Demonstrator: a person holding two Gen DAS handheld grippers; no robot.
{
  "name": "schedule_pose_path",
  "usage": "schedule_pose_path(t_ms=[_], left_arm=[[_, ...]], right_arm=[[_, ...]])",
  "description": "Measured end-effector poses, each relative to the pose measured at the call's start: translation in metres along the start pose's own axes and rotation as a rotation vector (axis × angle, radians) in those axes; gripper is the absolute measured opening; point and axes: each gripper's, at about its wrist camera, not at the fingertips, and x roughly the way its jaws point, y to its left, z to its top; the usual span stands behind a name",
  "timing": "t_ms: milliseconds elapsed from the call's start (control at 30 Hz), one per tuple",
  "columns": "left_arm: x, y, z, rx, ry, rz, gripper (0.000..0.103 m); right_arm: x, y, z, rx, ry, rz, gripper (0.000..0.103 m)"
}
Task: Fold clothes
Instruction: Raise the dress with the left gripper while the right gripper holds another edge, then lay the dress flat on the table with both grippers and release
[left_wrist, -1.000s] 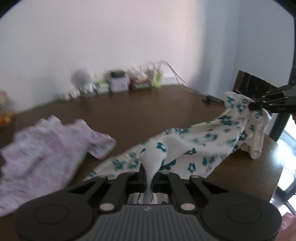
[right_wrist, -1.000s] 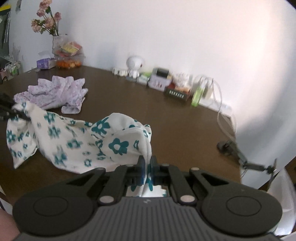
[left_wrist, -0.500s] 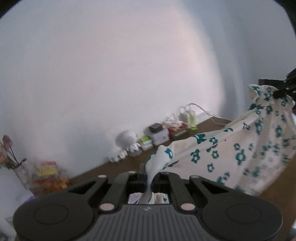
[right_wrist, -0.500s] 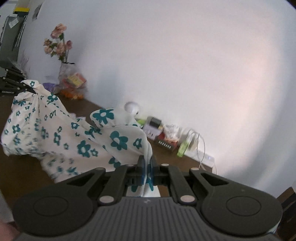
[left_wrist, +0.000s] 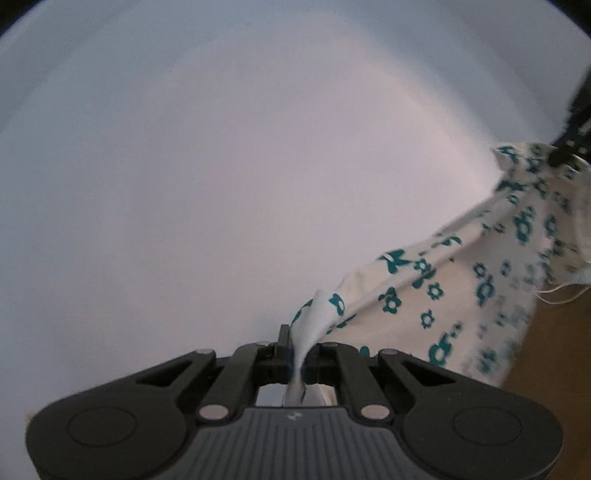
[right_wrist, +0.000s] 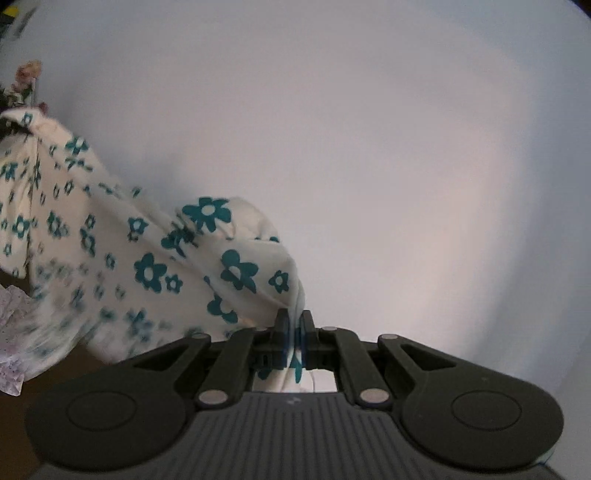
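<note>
Both grippers have risen since a second ago, and the white garment with teal flowers (right_wrist: 147, 266) has come up with them, so that the plain white wall (left_wrist: 221, 166) now fills most of both views where the brown counter and its clutter showed before. At the left edge of the right wrist view, a bunch of pink flowers (right_wrist: 26, 79) stands against the wall, and below it a corner of a pale pink-patterned garment (right_wrist: 11, 332) lies on the counter (right_wrist: 14, 421). The flowered garment hangs stretched between the two grippers, its lower edge blurred. Left gripper (left_wrist: 297, 350) has its jaws clamped on one bunched corner of the cloth; right gripper (right_wrist: 293, 332) has its jaws clamped on another. Only a brown strip of counter shows at the lower right of the left wrist view.
</note>
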Motion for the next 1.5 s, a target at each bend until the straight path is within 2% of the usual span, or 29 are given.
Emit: schedule_pose_path(t_ms=[67,167,333,433,467,633,667,733,767,867,933,1000,1133,1200,1233,1300,1400,1433,1467,1500], left_arm=[[-0.024,-0.01,-0.01,0.065,-0.025,-0.037,0.003],[-0.064,-0.041,-0.047,0.127,0.023,-0.161,0.003],[-0.121,-0.112,-0.129,0.122,0.232,-0.412,0.003],[-0.148,-0.153,-0.174,0.094,0.372,-0.558,0.003],[-0.153,-0.158,-0.178,0.083,0.393,-0.579,0.003],[-0.151,-0.156,-0.188,0.062,0.424,-0.615,0.004],[-0.15,-0.159,-0.185,0.072,0.438,-0.625,0.009],[-0.145,-0.17,-0.185,0.094,0.458,-0.651,0.018],[-0.145,-0.17,-0.186,0.107,0.456,-0.671,0.031],[-0.158,-0.152,-0.185,0.089,0.417,-0.731,0.052],[-0.164,-0.141,-0.18,0.037,0.395,-0.748,0.057],[-0.153,-0.139,-0.175,-0.004,0.387,-0.753,0.06],[-0.134,-0.153,-0.167,-0.011,0.432,-0.744,0.06],[-0.122,-0.162,-0.167,-0.023,0.485,-0.753,0.057],[-0.116,-0.166,-0.166,-0.036,0.51,-0.76,0.054],[-0.104,-0.173,-0.168,-0.056,0.543,-0.776,0.049],[-0.098,-0.179,-0.168,-0.078,0.57,-0.794,0.038],[-0.096,-0.181,-0.169,-0.082,0.575,-0.801,0.03],[-0.095,-0.181,-0.17,-0.088,0.573,-0.815,0.01],[-0.095,-0.181,-0.17,-0.091,0.573,-0.827,0.006]], right_arm=[[-0.005,0.003,-0.017,-0.033,0.008,0.034,0.005],[-0.016,0.019,-0.07,-0.104,0.053,0.137,0.005],[-0.04,0.06,-0.186,-0.201,0.228,0.362,0.005],[-0.062,0.083,-0.229,-0.242,0.301,0.443,0.005],[-0.073,0.091,-0.236,-0.247,0.311,0.458,0.005],[-0.103,0.104,-0.247,-0.253,0.31,0.452,0.007],[-0.103,0.103,-0.247,-0.246,0.317,0.452,0.008],[-0.111,0.1,-0.247,-0.228,0.337,0.452,0.022],[-0.116,0.099,-0.246,-0.215,0.337,0.453,0.038],[-0.134,0.096,-0.236,-0.168,0.308,0.481,0.05],[-0.14,0.095,-0.23,-0.14,0.284,0.509,0.06],[-0.143,0.105,-0.221,-0.149,0.248,0.543,0.066],[-0.127,0.142,-0.213,-0.267,0.249,0.577,0.066],[-0.114,0.157,-0.214,-0.305,0.274,0.582,0.064],[-0.108,0.161,-0.215,-0.311,0.29,0.586,0.059],[-0.098,0.167,-0.216,-0.33,0.332,0.605,0.025],[-0.096,0.17,-0.217,-0.365,0.378,0.626,0.01],[-0.099,0.169,-0.217,-0.37,0.385,0.636,0.003],[-0.102,0.166,-0.217,-0.374,0.391,0.647,0.003],[-0.107,0.163,-0.216,-0.369,0.392,0.663,0.002]])
